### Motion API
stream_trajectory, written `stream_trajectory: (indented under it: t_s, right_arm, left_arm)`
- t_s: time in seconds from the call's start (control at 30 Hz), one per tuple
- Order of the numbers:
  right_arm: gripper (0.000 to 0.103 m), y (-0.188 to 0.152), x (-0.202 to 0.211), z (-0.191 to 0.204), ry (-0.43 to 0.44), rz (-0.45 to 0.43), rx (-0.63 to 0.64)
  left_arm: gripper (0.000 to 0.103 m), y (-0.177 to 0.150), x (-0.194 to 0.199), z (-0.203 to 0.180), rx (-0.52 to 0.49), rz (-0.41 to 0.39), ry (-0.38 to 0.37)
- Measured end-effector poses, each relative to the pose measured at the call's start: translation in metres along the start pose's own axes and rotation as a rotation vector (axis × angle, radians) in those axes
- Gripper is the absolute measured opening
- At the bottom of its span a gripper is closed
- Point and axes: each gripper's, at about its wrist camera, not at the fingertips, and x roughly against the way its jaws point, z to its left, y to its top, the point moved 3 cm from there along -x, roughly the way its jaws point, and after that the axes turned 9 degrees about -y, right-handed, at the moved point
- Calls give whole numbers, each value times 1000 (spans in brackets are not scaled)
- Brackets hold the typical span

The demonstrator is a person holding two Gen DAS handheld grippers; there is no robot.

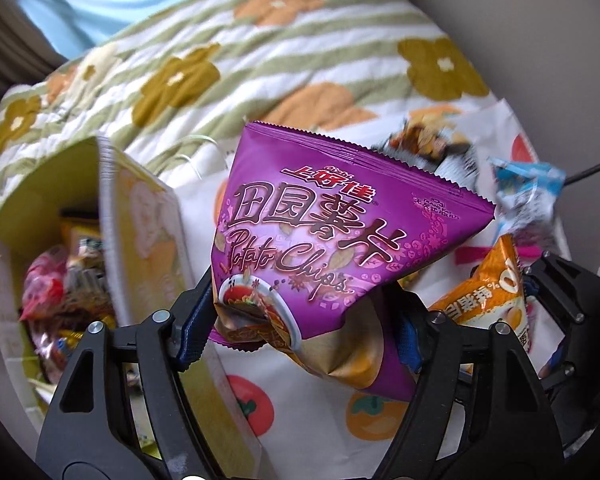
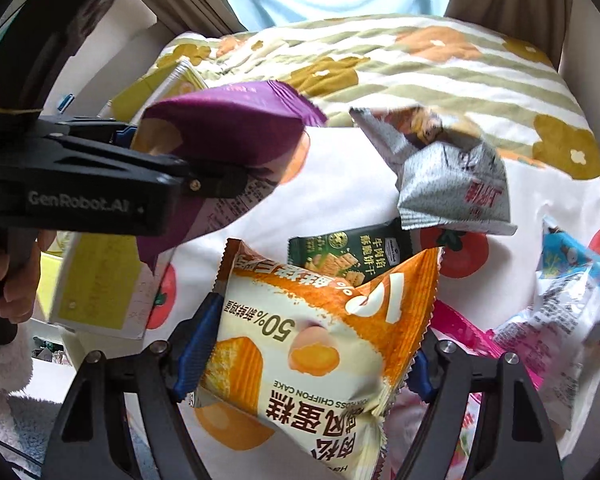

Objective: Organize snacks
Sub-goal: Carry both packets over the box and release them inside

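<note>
My left gripper [image 1: 300, 332] is shut on a purple potato chips bag [image 1: 340, 232] and holds it above the bed, right of an open yellow-green box [image 1: 140, 232] with several snack packets inside. The same bag [image 2: 228, 128] and the left gripper [image 2: 180, 168] show in the right wrist view, at the left. My right gripper [image 2: 308, 364] is shut on an orange and cream chiffon cake packet [image 2: 320, 332], which also shows in the left wrist view [image 1: 488, 292]. A silver packet [image 2: 452, 168], a dark green biscuit packet [image 2: 348, 252] and a blue packet [image 2: 572, 272] lie on the cloth.
A white cloth with tomato prints [image 2: 340, 184] covers the bed under the snacks. A striped flower quilt [image 1: 260, 60] lies beyond. A pink packet [image 2: 472, 332] lies at the right. A dark cable [image 1: 592, 168] runs at the right edge.
</note>
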Motion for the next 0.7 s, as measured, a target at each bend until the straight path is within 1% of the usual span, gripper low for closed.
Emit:
stream_trajectory:
  t_s: [0.13, 0.23, 0.37, 0.43, 0.53, 0.7]
  right_arm:
    - [75, 7, 21, 2, -18, -32, 17]
    - [75, 15, 43, 10, -15, -66, 55]
    - [75, 31, 64, 27, -5, -105, 121]
    - [75, 42, 70, 39, 12, -123, 151]
    - [75, 56, 80, 58, 44, -154, 183]
    - [75, 75, 88, 98, 85, -193, 210]
  left_arm:
    - [71, -4, 40, 2, 45, -83, -2]
    - [71, -7, 72, 9, 96, -143, 5]
    - [71, -17, 112, 28, 160, -208, 42]
    - [71, -24, 130, 41, 181, -236, 74]
    - [71, -37, 148, 65, 214, -258, 107]
    - [71, -59, 162, 113, 271, -268, 152]
